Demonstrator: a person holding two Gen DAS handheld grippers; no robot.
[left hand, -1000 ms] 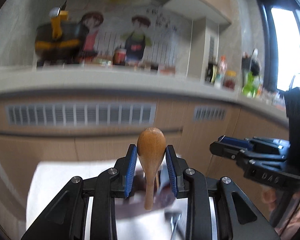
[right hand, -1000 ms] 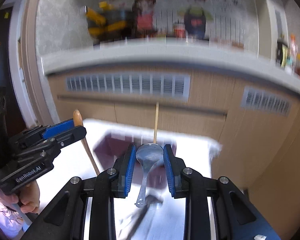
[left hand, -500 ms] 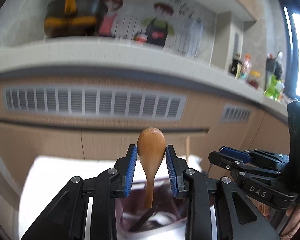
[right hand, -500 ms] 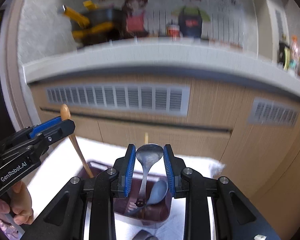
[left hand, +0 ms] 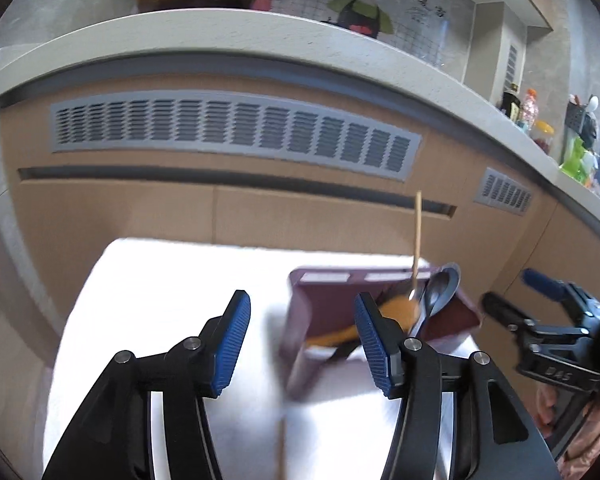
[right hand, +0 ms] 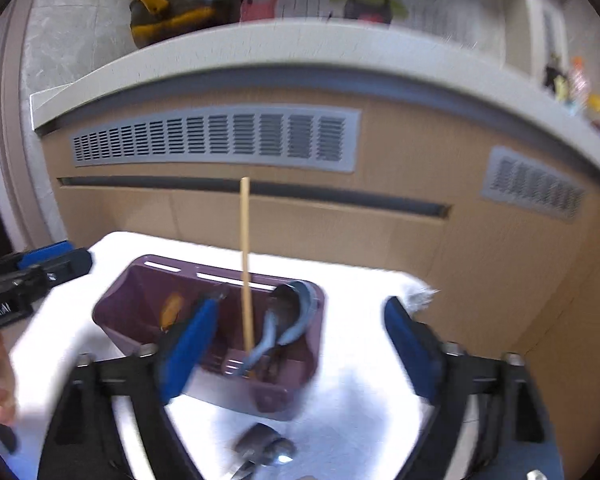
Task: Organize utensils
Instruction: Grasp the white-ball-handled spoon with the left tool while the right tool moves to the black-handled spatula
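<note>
A purple utensil holder stands on a white table; it also shows in the left wrist view. Inside it are a wooden spoon, seen in the right wrist view too, a metal spoon, a blue-grey spoon and an upright wooden chopstick. My left gripper is open and empty, above and left of the holder. My right gripper is open and empty, just in front of the holder.
A dark metal utensil lies on the table in front of the holder. A thin wooden stick lies near my left gripper. Wooden cabinets with grey vents and a counter with a pot stand behind the table.
Both grippers opened. The wooden spoon left my left gripper and the metal spoon left my right gripper; both now sit in the holder. Both cameras tilted down toward the table.
</note>
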